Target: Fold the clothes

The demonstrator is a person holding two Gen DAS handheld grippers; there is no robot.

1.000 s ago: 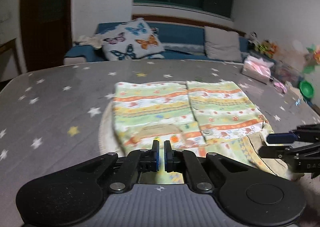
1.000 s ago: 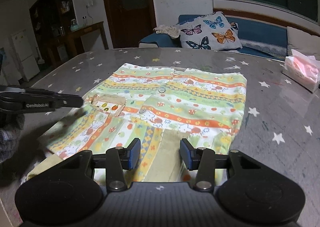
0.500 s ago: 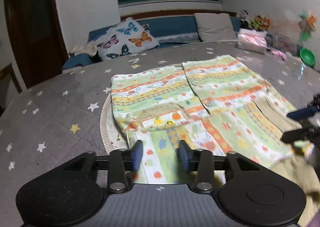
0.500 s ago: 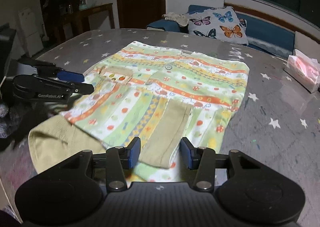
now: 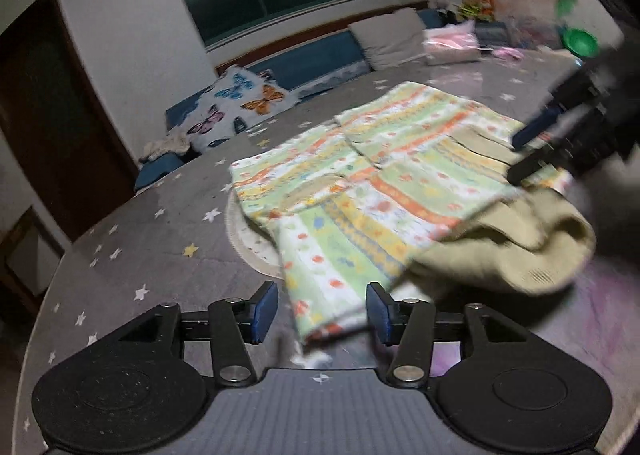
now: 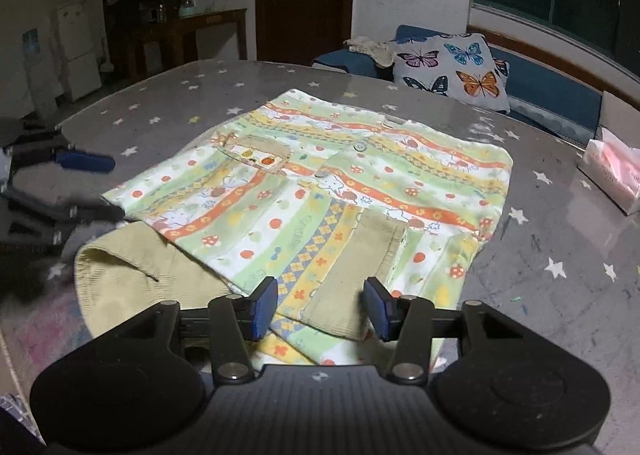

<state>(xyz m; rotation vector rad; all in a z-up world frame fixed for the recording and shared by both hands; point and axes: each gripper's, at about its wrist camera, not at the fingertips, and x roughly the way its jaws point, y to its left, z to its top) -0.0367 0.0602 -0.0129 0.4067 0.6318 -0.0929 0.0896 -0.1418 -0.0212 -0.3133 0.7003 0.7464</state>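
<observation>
The left claw (image 5: pixel 322 311) stood wide with nothing between its blue pads, hovering just over the near corner of the patterned garment (image 5: pixel 360 191). The right claw (image 6: pixel 320 309) was likewise spread wide and empty, poised over the near hem where a tan cuff (image 6: pixel 356 271) lay folded onto the printed cloth.

The garment lay flat on the star-printed surface (image 6: pixel 560 223), its sleeves already turned in across the body, with a second tan cuff (image 6: pixel 132 275) spilling out at the near left corner.

The next fold probably called for both claws to pinch the near hem at matching corners, gathering every layer so the tucked sleeves would not slide loose, then carrying the hem toward the collar at an even height. The loose tan cuff likely needed tucking first, or it would bulge from the fold.

The near hem sat close to the surface's edge, so little room remained behind it. Ahead, bare surface lay beyond the collar. A pink tissue pack (image 6: pixel 612 171) sat well apart at the right.
</observation>
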